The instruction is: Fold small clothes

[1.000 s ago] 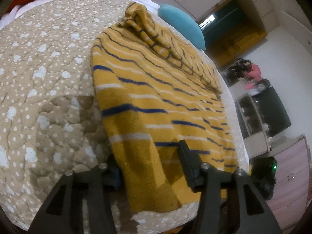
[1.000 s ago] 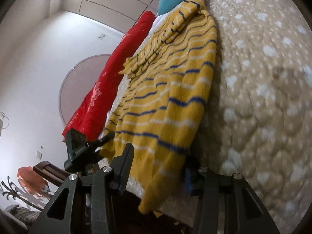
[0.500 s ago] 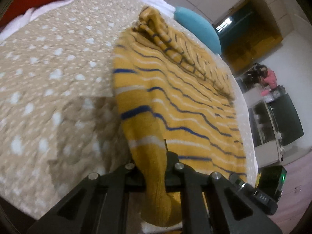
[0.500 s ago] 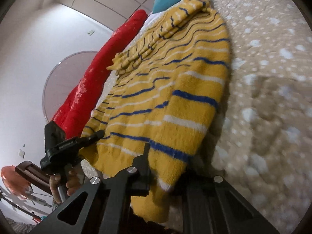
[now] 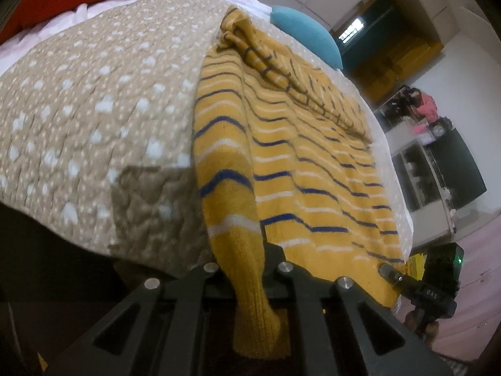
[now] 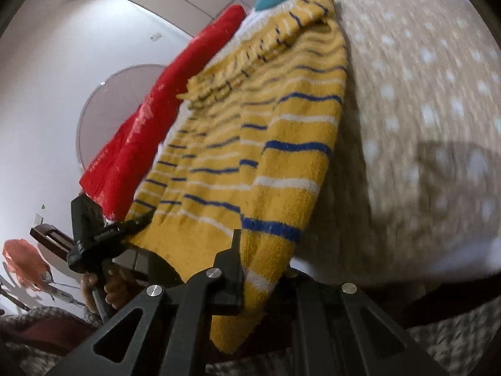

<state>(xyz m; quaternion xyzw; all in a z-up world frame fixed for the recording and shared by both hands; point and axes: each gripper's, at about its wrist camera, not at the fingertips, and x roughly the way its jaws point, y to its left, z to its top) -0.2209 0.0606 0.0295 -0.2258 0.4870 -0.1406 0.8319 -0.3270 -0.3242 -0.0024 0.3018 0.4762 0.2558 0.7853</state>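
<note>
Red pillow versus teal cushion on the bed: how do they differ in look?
The red pillow is long and stretched along the bed's edge; the teal cushion is shorter and rounded. The red one looks shiny, the teal one matte. Both lie past the far end of the striped sweater.

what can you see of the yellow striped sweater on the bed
The sweater is a fuzzy mustard-yellow knit with navy and white stripes. It lies mostly flat on the dotted beige quilt, a sleeve folded across its far end near the blue pillow. Its near hem is bunched and lifted at both corners: the left gripper is shut on one corner, the right gripper on the other.
</note>
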